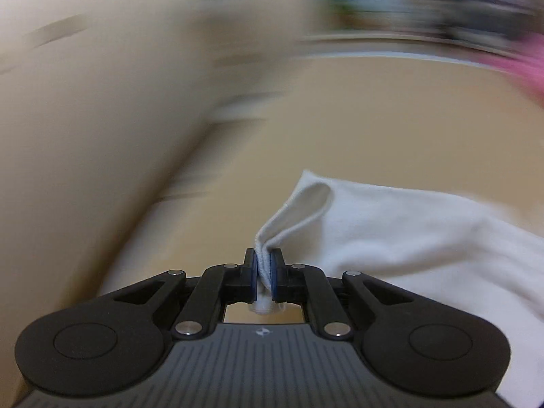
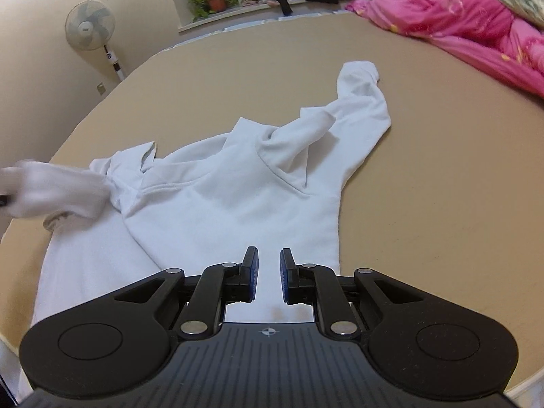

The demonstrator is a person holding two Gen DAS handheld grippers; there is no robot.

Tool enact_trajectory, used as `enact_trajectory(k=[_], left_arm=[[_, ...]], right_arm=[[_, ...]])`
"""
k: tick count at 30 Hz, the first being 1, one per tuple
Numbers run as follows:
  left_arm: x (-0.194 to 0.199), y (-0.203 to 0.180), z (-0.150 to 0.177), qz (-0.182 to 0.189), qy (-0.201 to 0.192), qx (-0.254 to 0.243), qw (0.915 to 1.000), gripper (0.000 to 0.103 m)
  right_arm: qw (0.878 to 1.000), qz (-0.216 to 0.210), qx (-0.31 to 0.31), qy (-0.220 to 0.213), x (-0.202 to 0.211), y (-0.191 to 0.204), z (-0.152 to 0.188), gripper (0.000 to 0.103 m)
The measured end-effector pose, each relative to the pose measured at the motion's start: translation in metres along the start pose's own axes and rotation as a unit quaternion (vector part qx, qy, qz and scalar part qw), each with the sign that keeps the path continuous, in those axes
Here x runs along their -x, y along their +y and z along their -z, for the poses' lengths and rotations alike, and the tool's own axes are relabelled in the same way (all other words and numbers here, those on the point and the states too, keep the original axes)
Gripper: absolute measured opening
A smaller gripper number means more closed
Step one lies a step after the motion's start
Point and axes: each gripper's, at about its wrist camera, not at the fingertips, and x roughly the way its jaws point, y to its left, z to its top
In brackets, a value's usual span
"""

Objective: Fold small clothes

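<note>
Tan bed surface (image 2: 425,176) filling the room's middle, bare to the right and far of the garment, with pink quilt (image 2: 452,17) heaped at the far right edge and standing fan (image 2: 90,29) by the left wall. White hoodie (image 2: 238,197) spread mid-bed, body running near to far, one sleeve (image 2: 360,102) angled far right. Left gripper (image 1: 264,268) clamped on a ribbed cuff (image 1: 292,210), lifted left; right gripper (image 2: 269,273) parted over the near hem, holding nothing.
</note>
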Motion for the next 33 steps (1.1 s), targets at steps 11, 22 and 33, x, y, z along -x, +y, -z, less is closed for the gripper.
enact_trajectory(k=[11, 22, 33], left_arm=[[-0.052, -0.007, -0.005, 0.106, 0.008, 0.071, 0.9918, 0.040], [-0.093, -0.229, -0.024, 0.369, 0.060, -0.072, 0.9249, 0.060], [-0.107, -0.281, -0.035, 0.378, 0.018, -0.178, 0.9083, 0.010]], right_arm=[[0.999, 0.026, 0.029, -0.035, -0.027, 0.009, -0.023, 0.020], [0.998, 0.007, 0.062, -0.034, -0.157, 0.035, -0.136, 0.037], [0.993, 0.014, 0.110, 0.047, -0.235, 0.063, -0.168, 0.001]])
